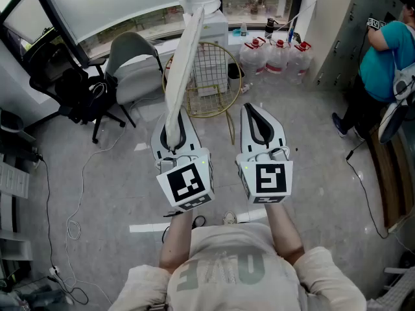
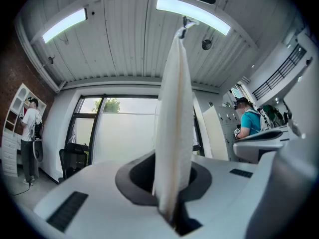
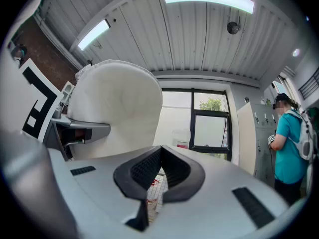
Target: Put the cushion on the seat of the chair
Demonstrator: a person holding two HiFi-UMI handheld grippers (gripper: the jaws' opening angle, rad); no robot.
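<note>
A flat white cushion [image 1: 181, 70] stands upright and edge-on, and my left gripper [image 1: 174, 120] is shut on its lower edge. In the left gripper view the cushion [image 2: 172, 133] rises from between the jaws towards the ceiling. My right gripper [image 1: 255, 112] is beside it on the right, shut with nothing in it. In the right gripper view its jaw tips [image 3: 160, 151] meet, and the cushion [image 3: 117, 108] fills the left of that view. The gold wire chair [image 1: 211, 86] stands on the floor just beyond both grippers, partly hidden by the cushion.
A grey shell chair [image 1: 133, 63] stands left of the wire chair, and a black office chair [image 1: 71, 92] with a bag is further left. Water bottles [image 1: 275, 54] line the far wall. A person in a teal shirt [image 1: 382, 50] stands at the right. Cables [image 1: 71, 206] trail over the floor.
</note>
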